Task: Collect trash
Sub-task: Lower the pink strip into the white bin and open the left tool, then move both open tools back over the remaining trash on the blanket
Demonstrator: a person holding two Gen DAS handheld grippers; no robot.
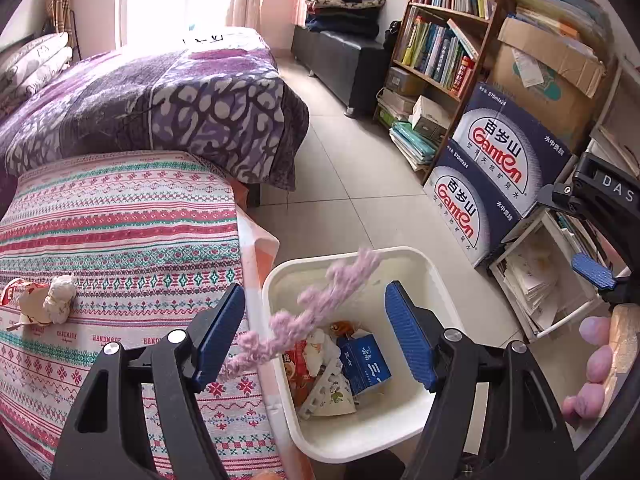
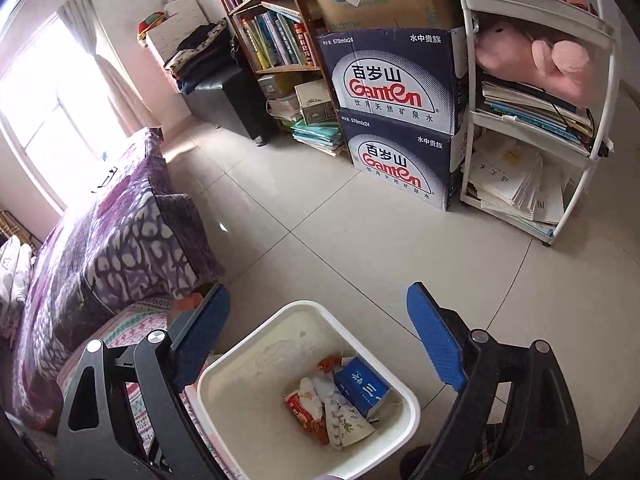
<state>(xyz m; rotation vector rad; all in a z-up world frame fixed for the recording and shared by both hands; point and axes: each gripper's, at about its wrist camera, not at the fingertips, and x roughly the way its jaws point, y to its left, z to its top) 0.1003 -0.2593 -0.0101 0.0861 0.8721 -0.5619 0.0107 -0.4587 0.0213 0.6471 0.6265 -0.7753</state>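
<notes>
Both grippers' fingers spread — empty — above bin (image 2: 248,364); Ganten boxes (image 2: 394,80) behind.

Open bin (image 2: 404,400), table (image 1: 120,220) alongside

Fuzzy pink strand (image 1: 316,312) blurred above white bin (image 1: 280,280); crumpled wrappers (image 1: 44,300) on patterned cloth.

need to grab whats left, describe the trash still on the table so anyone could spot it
Start at the table with the striped patterned cloth beside the white bin. Near its left edge lies crumpled paper trash, the only loose item there.
</notes>
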